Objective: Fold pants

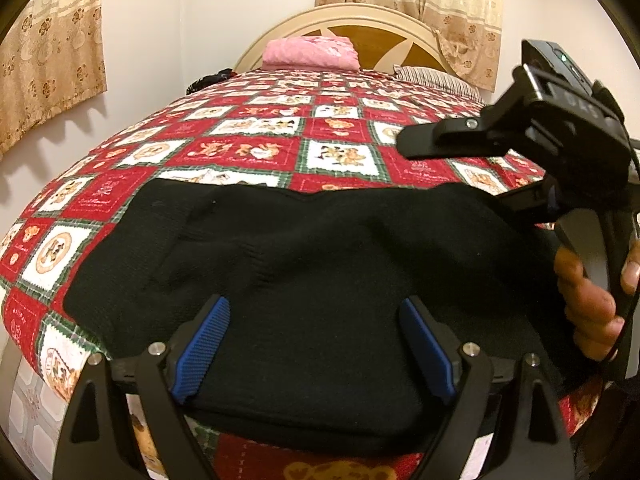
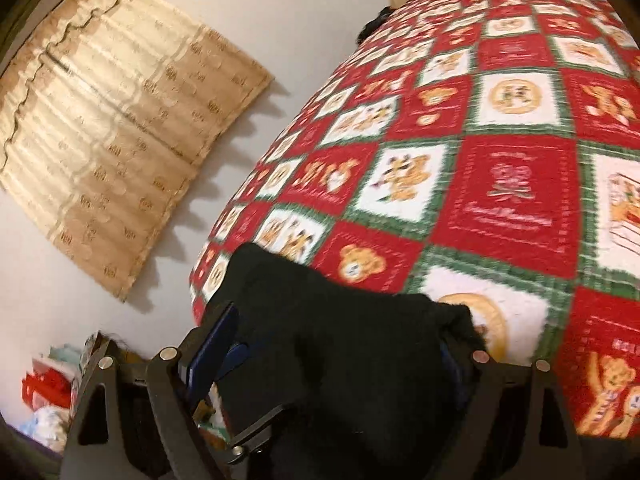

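Observation:
Black pants [image 1: 304,248] lie folded in a wide band across the near end of the bed. My left gripper [image 1: 316,308] hovers over their near edge, open, its blue pads [image 1: 204,344] wide apart and not pressing the cloth. My right gripper [image 1: 452,174], held by a hand [image 1: 588,304], is at the pants' right end, open, with its lower finger at the cloth's edge. In the blurred right wrist view the pants [image 2: 340,360] fill the gap of the right gripper [image 2: 344,320]. Cloth covers its right finger, and the left pad [image 2: 216,344] stands clear.
A red, white and green teddy-bear quilt [image 1: 248,148] covers the bed. A pink pillow [image 1: 312,54] and a striped pillow [image 1: 432,78] lie by the headboard [image 1: 384,40]. The wall with a curtain [image 2: 112,128] runs along the bed's left side. Clutter [image 2: 44,384] lies on the floor.

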Available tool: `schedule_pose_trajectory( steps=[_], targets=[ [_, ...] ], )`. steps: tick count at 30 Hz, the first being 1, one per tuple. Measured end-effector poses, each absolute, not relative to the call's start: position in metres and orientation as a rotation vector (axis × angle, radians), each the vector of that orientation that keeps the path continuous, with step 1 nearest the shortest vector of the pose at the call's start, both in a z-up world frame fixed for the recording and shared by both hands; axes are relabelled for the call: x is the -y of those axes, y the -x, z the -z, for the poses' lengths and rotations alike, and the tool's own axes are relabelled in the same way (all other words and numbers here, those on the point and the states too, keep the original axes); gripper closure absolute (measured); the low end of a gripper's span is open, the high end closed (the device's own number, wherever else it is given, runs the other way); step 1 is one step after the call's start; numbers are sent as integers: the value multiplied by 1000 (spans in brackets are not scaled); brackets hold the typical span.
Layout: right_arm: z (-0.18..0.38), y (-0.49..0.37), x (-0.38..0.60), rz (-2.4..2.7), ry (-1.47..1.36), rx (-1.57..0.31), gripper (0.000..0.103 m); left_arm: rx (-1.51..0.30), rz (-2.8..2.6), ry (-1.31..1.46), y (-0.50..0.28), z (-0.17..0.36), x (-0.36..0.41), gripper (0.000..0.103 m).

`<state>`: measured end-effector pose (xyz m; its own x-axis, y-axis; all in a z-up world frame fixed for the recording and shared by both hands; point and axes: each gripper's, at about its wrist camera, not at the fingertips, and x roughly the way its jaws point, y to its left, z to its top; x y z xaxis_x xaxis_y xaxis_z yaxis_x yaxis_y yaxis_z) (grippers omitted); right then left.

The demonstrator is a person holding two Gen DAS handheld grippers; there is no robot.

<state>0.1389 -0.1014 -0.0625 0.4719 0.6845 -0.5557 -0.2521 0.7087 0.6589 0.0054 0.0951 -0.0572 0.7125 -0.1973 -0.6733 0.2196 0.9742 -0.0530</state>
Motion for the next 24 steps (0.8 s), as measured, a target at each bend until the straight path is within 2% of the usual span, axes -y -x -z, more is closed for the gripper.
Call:
schedule_pose_trajectory(
  steps=[5, 7, 9, 12, 15, 18, 20, 21, 22, 24],
  targets=[
    [62, -156, 131, -657, -650, -995, 31, -745, 236, -38, -5, 57, -95, 13],
    [70, -166, 154, -673, -770, -1063, 51, -741, 239, -40, -4, 57, -96, 13],
    [79, -166, 173, -655, -857, -1105, 60, -736, 240, -39, -4, 58, -96, 13],
    [62, -147, 217, -325, -687, -1017, 58, -732, 238, -42, -3, 58, -95, 12],
    [44, -114, 279, -179, -788, -916, 58, -732, 238, -42, -3, 58, -95, 12],
    [12, -75, 326, 54, -714, -809, 57, -732, 234, -39, -3, 57, -95, 11],
    [-8, -51, 363, 350, -599, -787, 50, -731, 228, -38, -3, 57, -94, 11],
    [-12, -44, 377, 455, -569, -784, 42, -731, 224, -39, -3, 57, -93, 10],
    [-15, -37, 393, 550, -554, -775, 38, -732, 221, -40, -3, 57, -93, 10],
    [-15, -29, 425, 648, -559, -789, 38, -736, 218, -39, -5, 57, -93, 9]
  ],
)
